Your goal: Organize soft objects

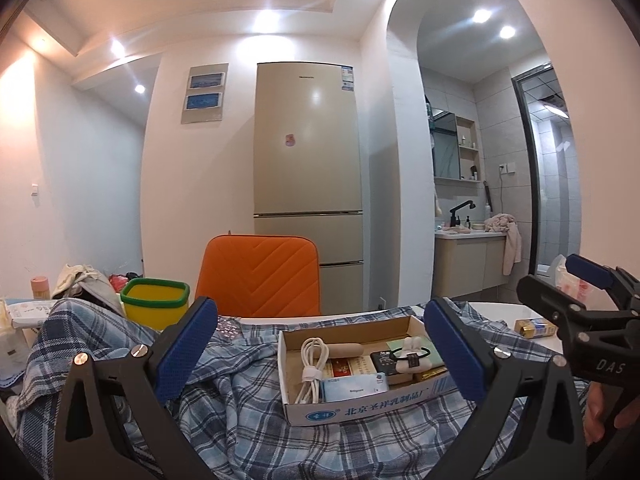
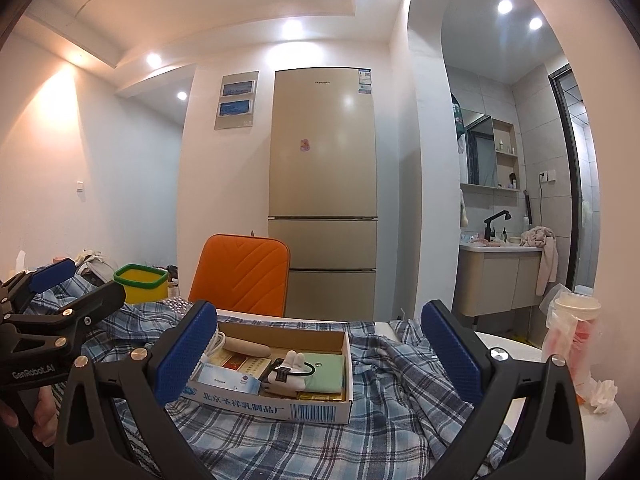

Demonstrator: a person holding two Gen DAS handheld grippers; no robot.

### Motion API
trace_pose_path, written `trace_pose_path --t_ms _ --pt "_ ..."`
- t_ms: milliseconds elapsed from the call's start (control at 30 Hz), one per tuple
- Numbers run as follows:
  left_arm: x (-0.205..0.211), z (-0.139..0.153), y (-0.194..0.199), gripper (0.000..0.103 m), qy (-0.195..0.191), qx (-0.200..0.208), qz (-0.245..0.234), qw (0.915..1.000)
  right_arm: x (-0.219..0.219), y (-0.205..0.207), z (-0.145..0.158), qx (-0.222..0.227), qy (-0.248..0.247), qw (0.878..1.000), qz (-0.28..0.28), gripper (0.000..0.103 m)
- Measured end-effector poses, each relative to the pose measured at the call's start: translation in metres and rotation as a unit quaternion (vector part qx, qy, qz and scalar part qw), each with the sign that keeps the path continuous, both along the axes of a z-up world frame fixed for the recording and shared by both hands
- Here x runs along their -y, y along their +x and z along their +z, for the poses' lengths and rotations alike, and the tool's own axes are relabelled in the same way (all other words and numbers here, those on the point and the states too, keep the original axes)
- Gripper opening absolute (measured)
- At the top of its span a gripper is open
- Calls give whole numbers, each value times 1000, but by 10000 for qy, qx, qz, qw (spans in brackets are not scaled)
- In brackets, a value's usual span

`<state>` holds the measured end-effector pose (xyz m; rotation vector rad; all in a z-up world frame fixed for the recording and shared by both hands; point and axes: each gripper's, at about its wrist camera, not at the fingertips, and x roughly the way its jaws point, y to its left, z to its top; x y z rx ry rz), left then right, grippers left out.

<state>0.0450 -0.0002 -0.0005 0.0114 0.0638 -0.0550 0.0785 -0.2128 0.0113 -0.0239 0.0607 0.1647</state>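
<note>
A blue plaid shirt lies spread and rumpled over the table; it also shows in the right wrist view. A shallow cardboard box of small items sits on top of it, also in the right wrist view. My left gripper is open and empty above the shirt, its blue pads either side of the box. My right gripper is open and empty, hovering in the same way. Each gripper shows at the other view's edge.
A yellow bin with a green rim stands at the back left, beside piled clothes. An orange chair back stands behind the table. A wrapped cup and crumpled tissue sit on the white table at right.
</note>
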Motion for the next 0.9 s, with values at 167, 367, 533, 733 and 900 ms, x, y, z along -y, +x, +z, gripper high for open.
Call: trace_pose_path --t_ms 167,367,533,733,900 --pt "0 0 2 103 7 -45 -57 10000 1 2 -2 -54 33 10000 -14 103" --pt "0 0 2 103 -18 -55 -106 9999 2 5 -6 -93 86 9999 -46 103" --pt "0 -1 1 103 -12 -31 -105 9999 2 5 -5 -89 85 9999 -49 103" --pt "1 -1 1 103 -12 -17 -113 9999 2 5 -5 -99 86 9999 -54 103" --pt "3 0 -2 103 29 58 -122 9999 2 5 -6 -98 84 9999 -62 103"
